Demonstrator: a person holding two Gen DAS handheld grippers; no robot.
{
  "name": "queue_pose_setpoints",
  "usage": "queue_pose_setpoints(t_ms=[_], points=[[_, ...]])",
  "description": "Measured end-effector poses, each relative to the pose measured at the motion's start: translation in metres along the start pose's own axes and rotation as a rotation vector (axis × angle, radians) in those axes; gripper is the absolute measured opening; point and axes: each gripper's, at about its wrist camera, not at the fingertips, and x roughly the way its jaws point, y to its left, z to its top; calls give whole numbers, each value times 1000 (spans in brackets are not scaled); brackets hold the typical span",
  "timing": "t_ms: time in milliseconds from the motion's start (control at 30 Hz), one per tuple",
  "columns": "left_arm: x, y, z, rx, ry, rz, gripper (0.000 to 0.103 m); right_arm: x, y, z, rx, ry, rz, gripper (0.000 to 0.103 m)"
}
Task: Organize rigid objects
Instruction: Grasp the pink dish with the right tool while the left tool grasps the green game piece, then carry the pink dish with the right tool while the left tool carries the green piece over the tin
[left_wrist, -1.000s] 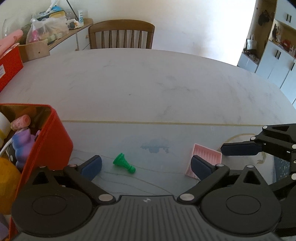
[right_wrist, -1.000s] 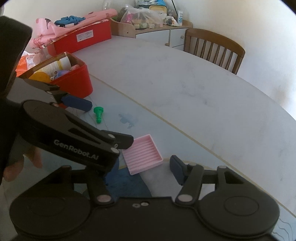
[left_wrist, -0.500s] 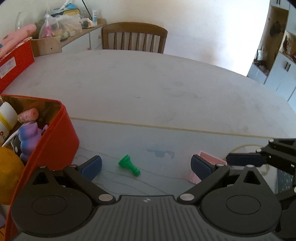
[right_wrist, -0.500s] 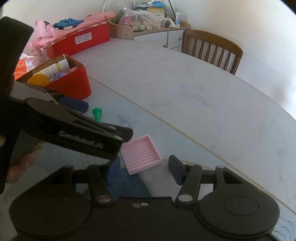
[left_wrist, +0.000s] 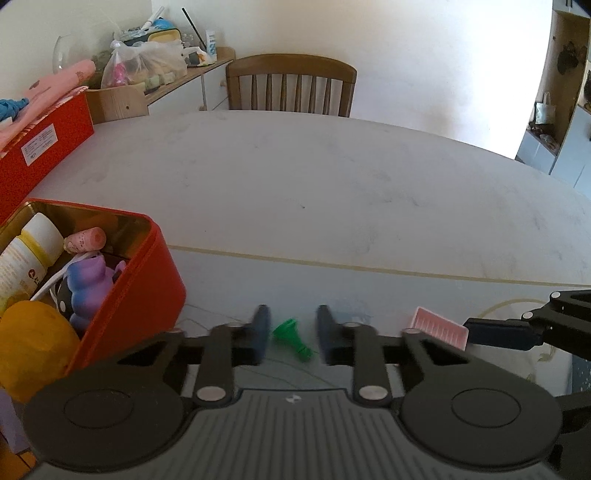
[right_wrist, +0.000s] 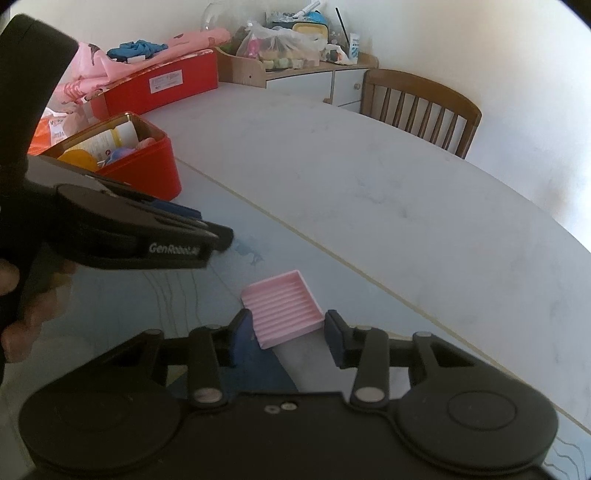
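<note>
A small green pawn-shaped piece (left_wrist: 293, 336) lies on its side on the table. My left gripper (left_wrist: 291, 334) is around it, jaws half closed with a gap on each side of the piece. A pink ribbed tray (right_wrist: 282, 308) lies flat on the table; it also shows in the left wrist view (left_wrist: 439, 328). My right gripper (right_wrist: 286, 334) is open, with a finger on each side of the tray's near end. The red box (left_wrist: 147, 284) at the left holds a white bottle, a purple toy and a yellow object.
A second long red box (right_wrist: 162, 85) with pink cloth on it stands at the far left. A wooden chair (left_wrist: 291, 86) stands behind the table. A cluttered sideboard (right_wrist: 295, 37) runs along the wall. My left gripper's body (right_wrist: 122, 232) reaches over the table left of the tray.
My left gripper's jaws have narrowed around the green piece. My right gripper has moved forward so its fingers flank the pink tray.
</note>
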Motion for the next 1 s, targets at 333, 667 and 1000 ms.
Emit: queue_pose_setpoints(t_ms=[333,667,1000], points=[[-7,6,3,8,8,-15,15,-8,-5,-2,70,13,-15,2],[-42,19,-1,-7,8,-50,15,-29,-1,-8,99,-9,-44,0],[-90,44,2,-38,-27,-60,15,-78,11,15,156,-88,-24,1]])
